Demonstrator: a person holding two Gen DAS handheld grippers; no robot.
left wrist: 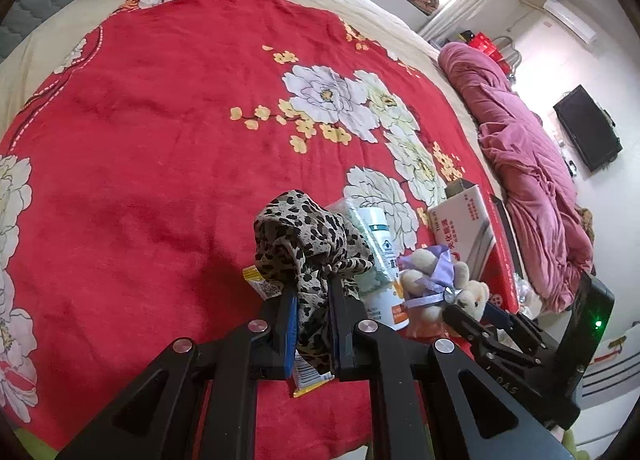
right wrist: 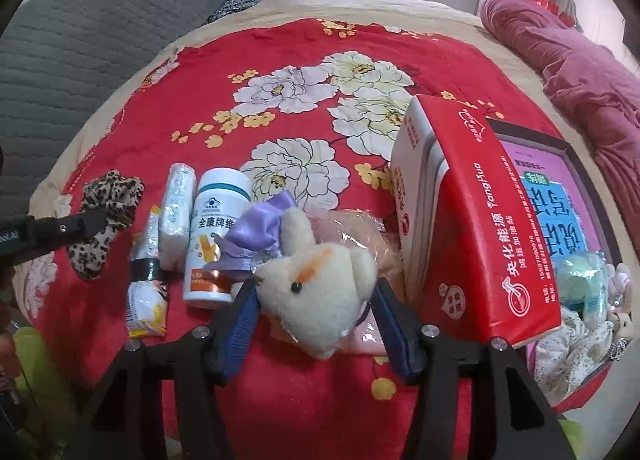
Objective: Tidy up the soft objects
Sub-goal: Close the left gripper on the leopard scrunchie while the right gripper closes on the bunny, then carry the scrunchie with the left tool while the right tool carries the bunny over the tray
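A leopard-print fabric piece (left wrist: pixel 304 236) hangs between the blue pads of my left gripper (left wrist: pixel 312 288), which is shut on it just above the red floral bedspread (left wrist: pixel 160 140). The right wrist view shows that same fabric (right wrist: pixel 112 196) at the far left. A cream plush bear (right wrist: pixel 320 292) with a purple ribbon lies between the fingers of my right gripper (right wrist: pixel 314 285). The jaws stand about as wide as its head, and the pads do not squeeze it. In the left wrist view the bear (left wrist: pixel 432 276) rests beside a white bottle, with the right gripper (left wrist: pixel 472 310) at it.
Left of the bear lie a white bottle (right wrist: pixel 218 236), a tissue pack (right wrist: pixel 176 212) and a yellow-ended snack packet (right wrist: pixel 146 292). A red box (right wrist: pixel 480 228) stands right of it, then a dark-framed tray (right wrist: pixel 576 156) holding soft items. A pink quilt (right wrist: pixel 580 60) lines the bed's right edge.
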